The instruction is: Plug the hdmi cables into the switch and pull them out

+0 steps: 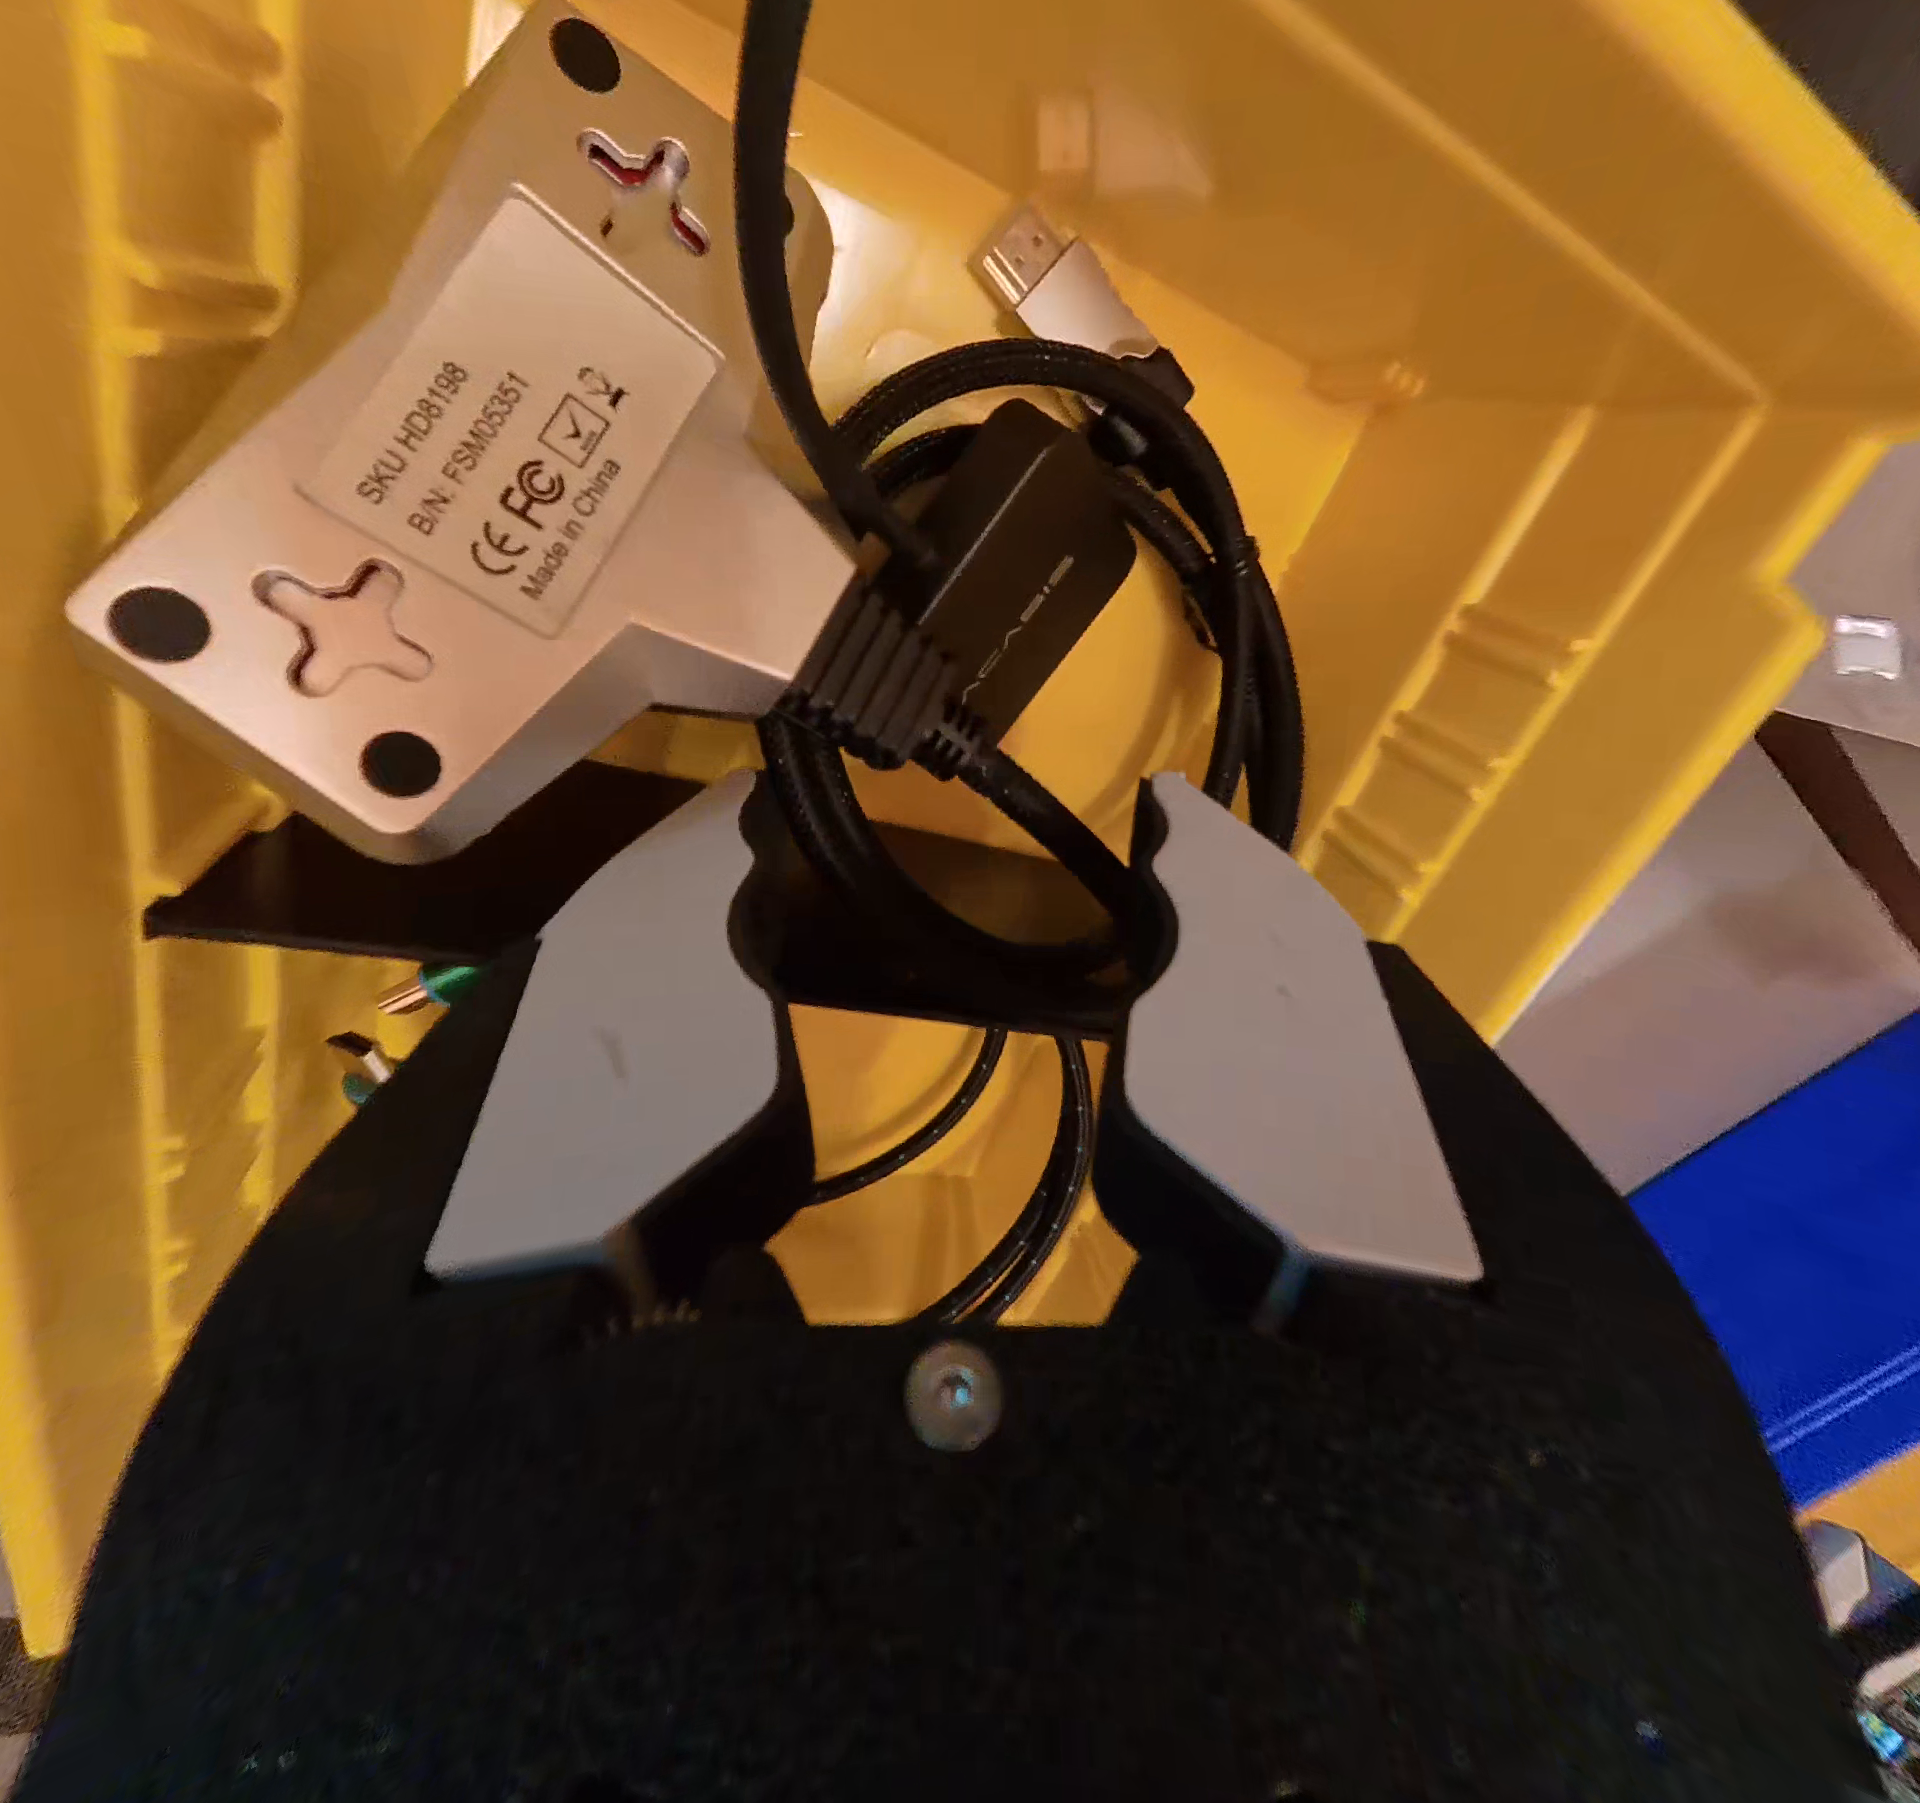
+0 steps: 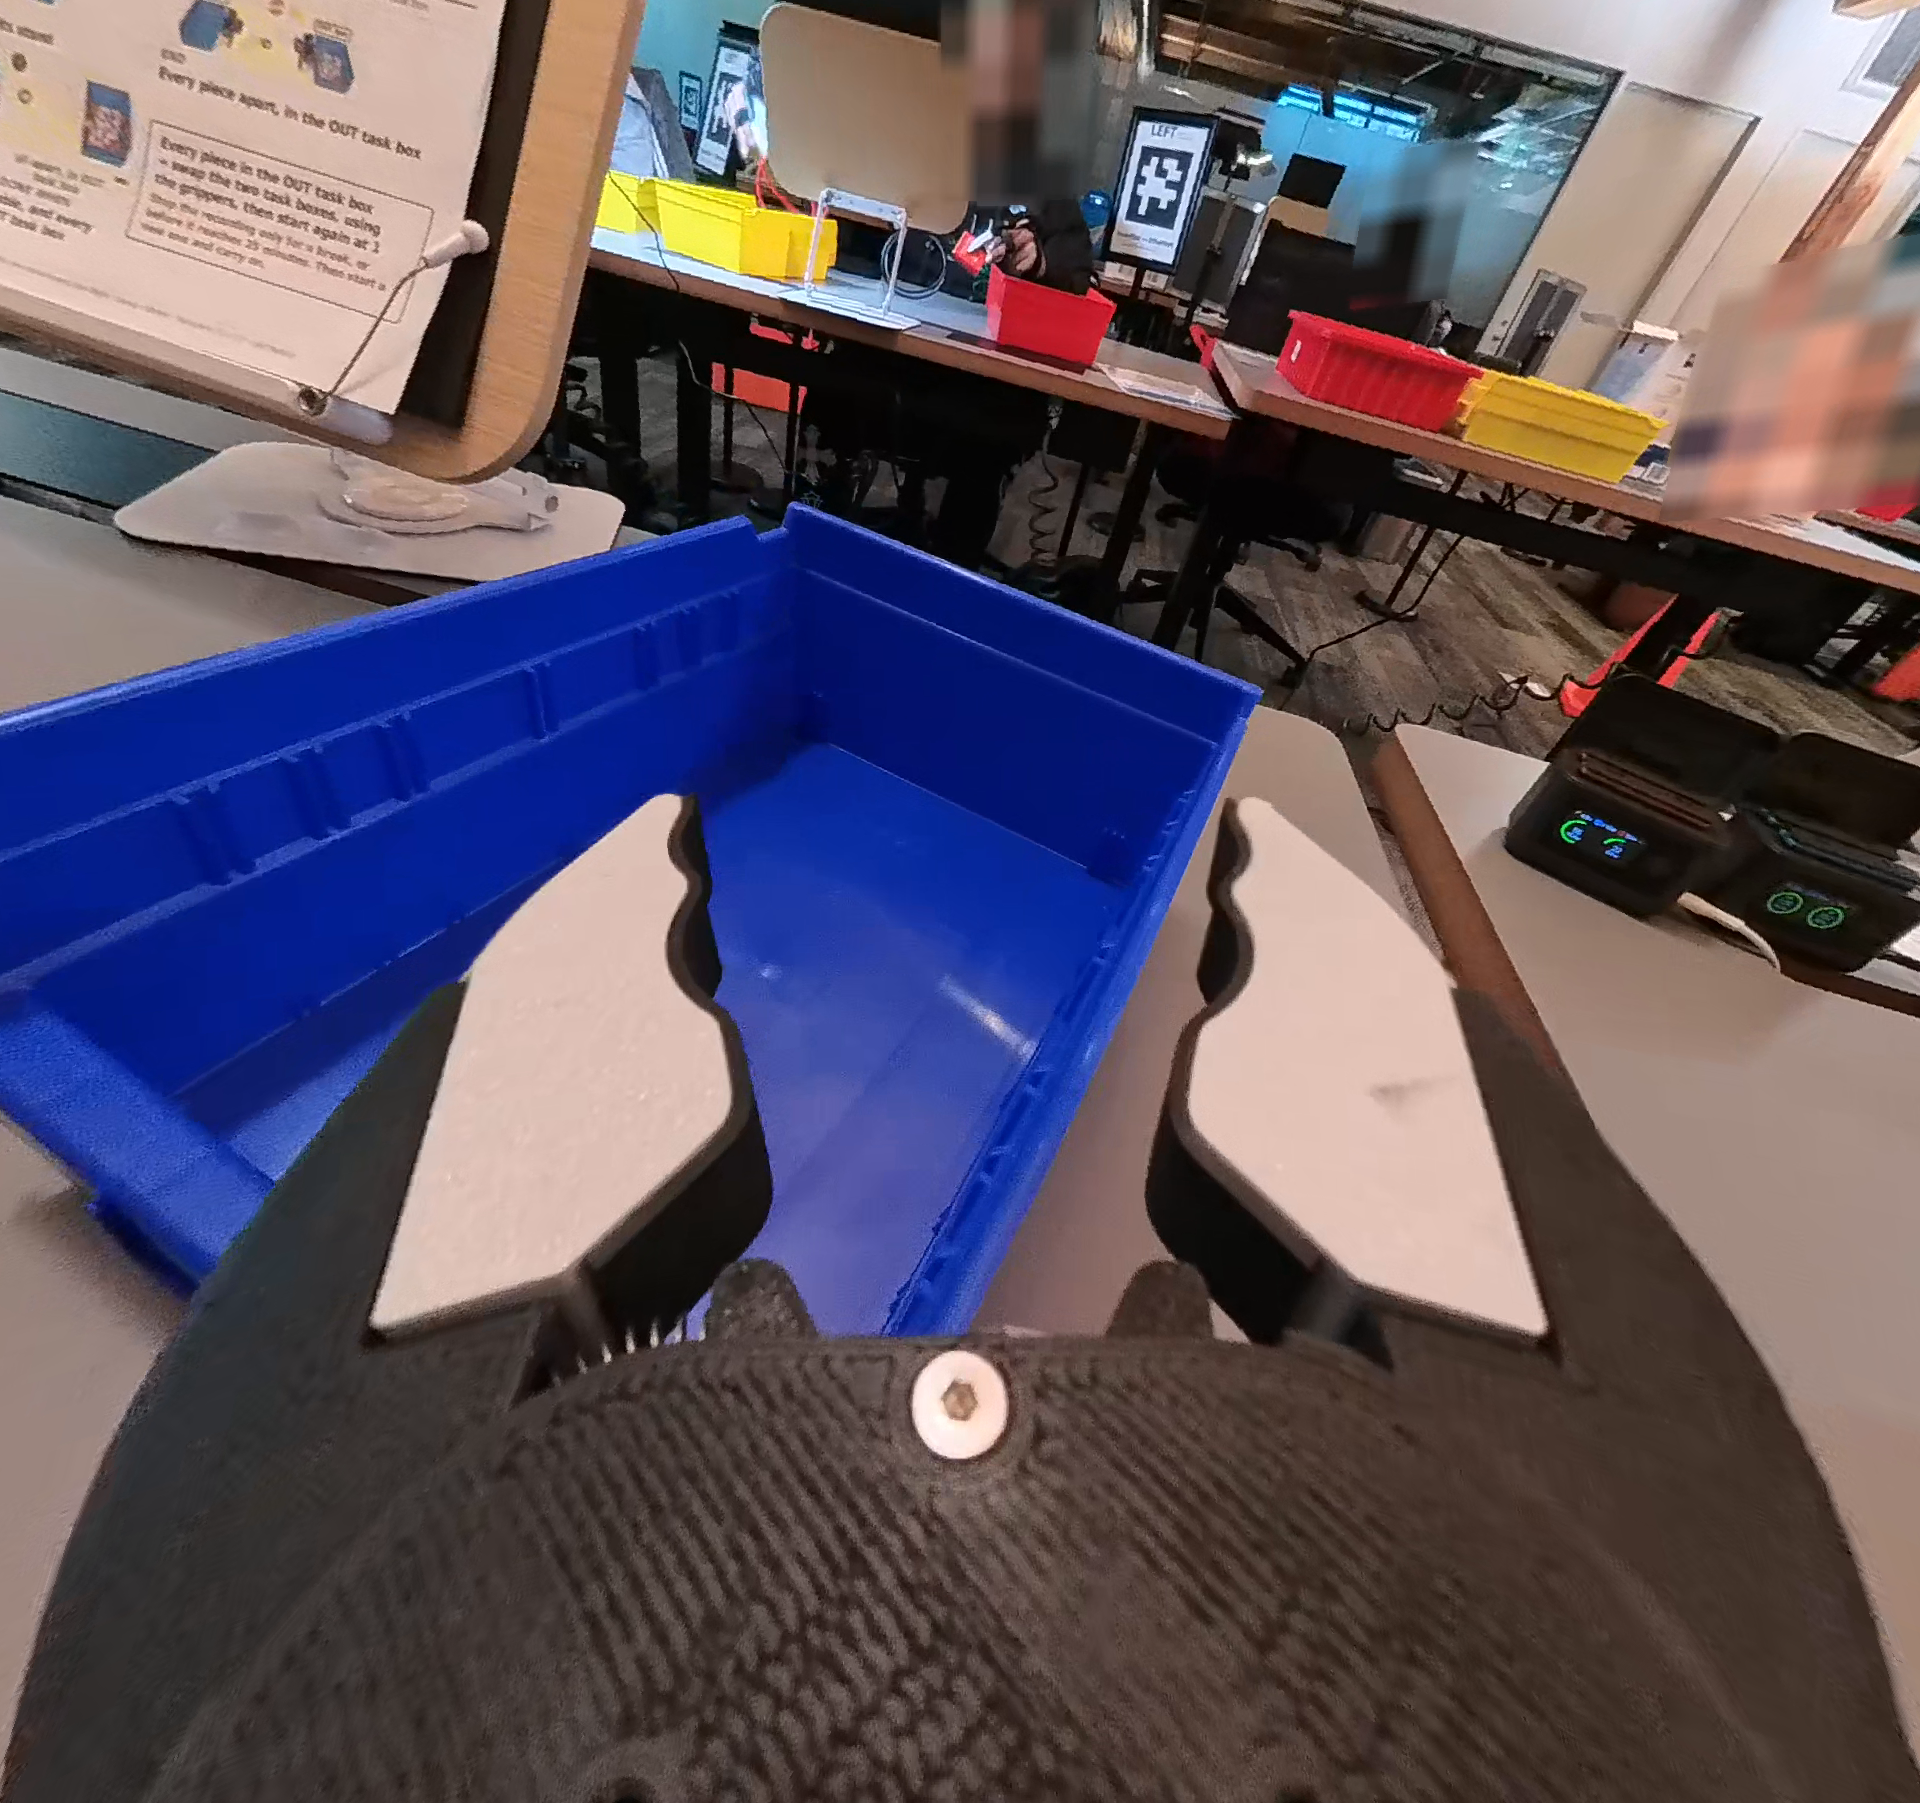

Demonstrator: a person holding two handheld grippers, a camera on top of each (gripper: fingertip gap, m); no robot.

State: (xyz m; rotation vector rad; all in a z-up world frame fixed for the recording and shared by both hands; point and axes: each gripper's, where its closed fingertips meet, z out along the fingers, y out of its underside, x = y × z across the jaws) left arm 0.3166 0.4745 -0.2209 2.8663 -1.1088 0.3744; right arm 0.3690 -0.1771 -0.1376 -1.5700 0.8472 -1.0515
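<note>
In the left wrist view I look down into a yellow bin [image 1: 1351,195]. The silver HDMI switch [image 1: 436,548] lies tilted with its labelled underside up, at the left. A black plug [image 1: 987,569] and a coil of black braided HDMI cables [image 1: 1236,548] lie just past my fingertips. A silver HDMI connector [image 1: 1049,283] points to the bin's far wall. My left gripper [image 1: 951,808] is closed partway, with cable loops caught between its notched pads. My right gripper [image 2: 961,823] is open and empty above a blue bin [image 2: 520,766].
A thick black cable [image 1: 774,195] rises out of the yellow bin. Two green-collared connectors [image 1: 416,990] and a flat black piece [image 1: 343,896] lie under the switch. In the right view stand an instruction sheet on a stand [image 2: 260,122], two black devices [image 2: 1714,839] and far tables with bins.
</note>
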